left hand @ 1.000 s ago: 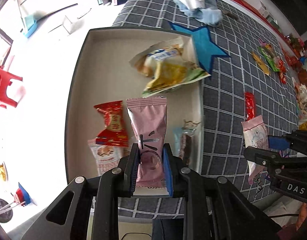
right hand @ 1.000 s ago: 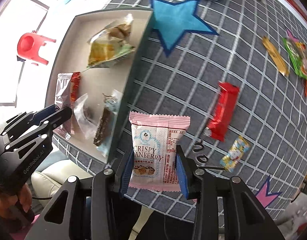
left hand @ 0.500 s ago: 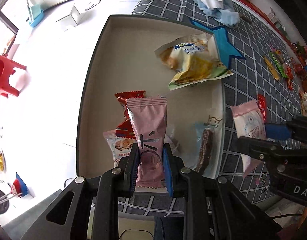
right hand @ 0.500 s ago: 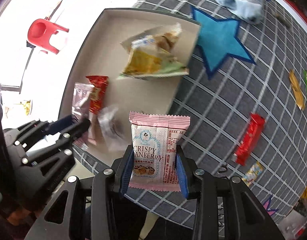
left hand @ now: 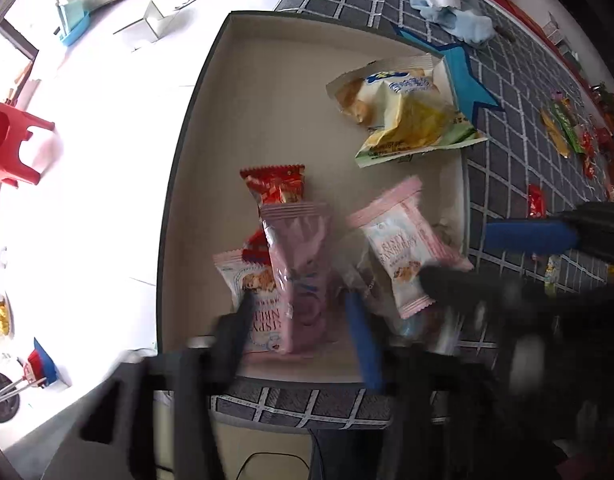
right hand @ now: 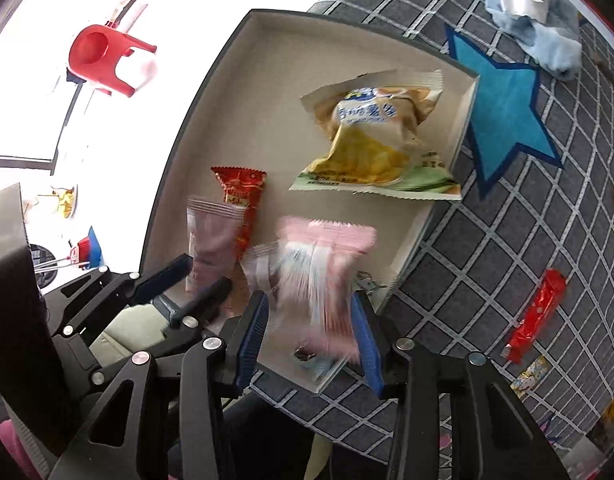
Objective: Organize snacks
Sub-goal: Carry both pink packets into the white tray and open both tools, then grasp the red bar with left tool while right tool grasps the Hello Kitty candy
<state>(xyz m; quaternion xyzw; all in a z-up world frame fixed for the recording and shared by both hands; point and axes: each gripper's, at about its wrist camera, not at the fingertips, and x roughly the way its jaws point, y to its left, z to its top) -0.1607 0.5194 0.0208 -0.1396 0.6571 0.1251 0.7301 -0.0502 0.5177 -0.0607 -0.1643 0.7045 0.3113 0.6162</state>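
A shallow beige tray point(left hand: 267, 92) point(right hand: 251, 92) holds several snacks. My left gripper point(left hand: 303, 320) is open over the tray's near end; the pink packet point(left hand: 303, 276) point(right hand: 211, 244) lies loose between its fingers, on other packets. My right gripper point(right hand: 311, 328) is open too; the pink-and-white cranberry packet point(right hand: 323, 276) point(left hand: 403, 252) is blurred between its spread fingers, dropping into the tray. The right gripper point(left hand: 507, 264) shows at the right of the left wrist view, the left gripper point(right hand: 195, 284) at the left of the right wrist view.
A large yellow chip bag point(left hand: 407, 116) point(right hand: 379, 140) and a red packet point(left hand: 275, 184) point(right hand: 239, 196) lie in the tray. A red bar point(right hand: 535, 316) and more snacks point(left hand: 563, 128) lie on the grey checked cloth. A red stool point(right hand: 103, 56) stands on the floor.
Both grippers opened over the tray's near end. The pink packet and the cranberry packet were let go and now lie or fall in the tray.
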